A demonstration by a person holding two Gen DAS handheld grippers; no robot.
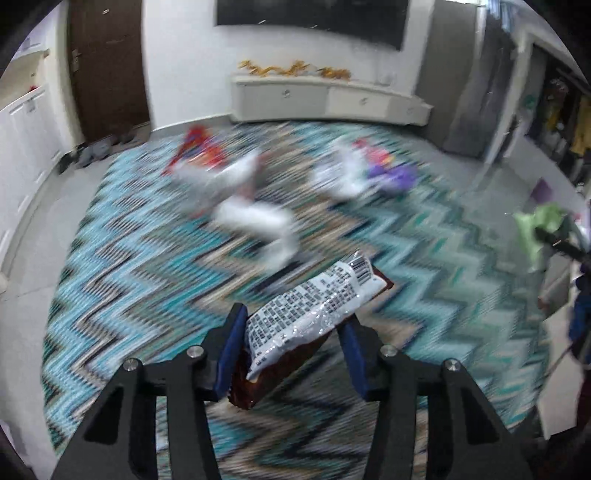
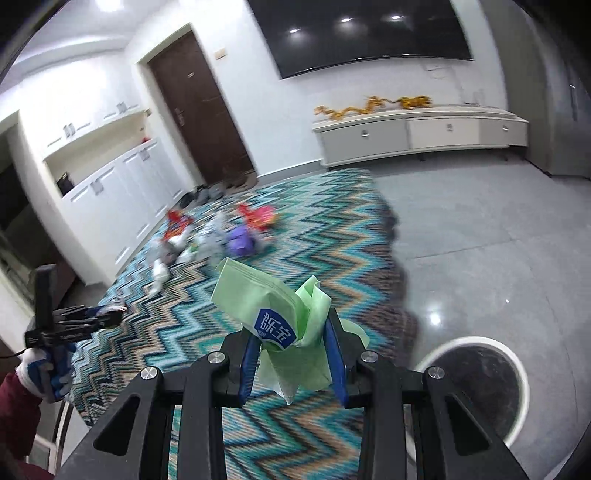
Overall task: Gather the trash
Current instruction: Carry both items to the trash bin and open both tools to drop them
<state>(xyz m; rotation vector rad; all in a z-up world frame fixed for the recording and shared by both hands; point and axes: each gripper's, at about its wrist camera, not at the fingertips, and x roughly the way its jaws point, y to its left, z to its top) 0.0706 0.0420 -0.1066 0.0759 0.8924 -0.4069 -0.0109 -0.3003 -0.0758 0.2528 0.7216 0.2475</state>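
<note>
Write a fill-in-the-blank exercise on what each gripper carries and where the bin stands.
1. The right gripper is shut on a ____ coloured packet.
2. The brown wrapper between the left gripper's fingers shows a white label with a ____ printed near its far end.
3. The round bin stands on the grey ____, not on the zigzag rug.

Missing words: green; barcode; floor

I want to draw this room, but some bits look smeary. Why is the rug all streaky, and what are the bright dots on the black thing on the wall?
Left wrist view: motion blur smears the rug and the trash pile; only the wrapper in the hand-held gripper looks sharp. Right wrist view: less blur; the dots are ceiling lights reflected in the screen, with glare on the shiny floor. Both views bend straight lines, fisheye style.
</note>
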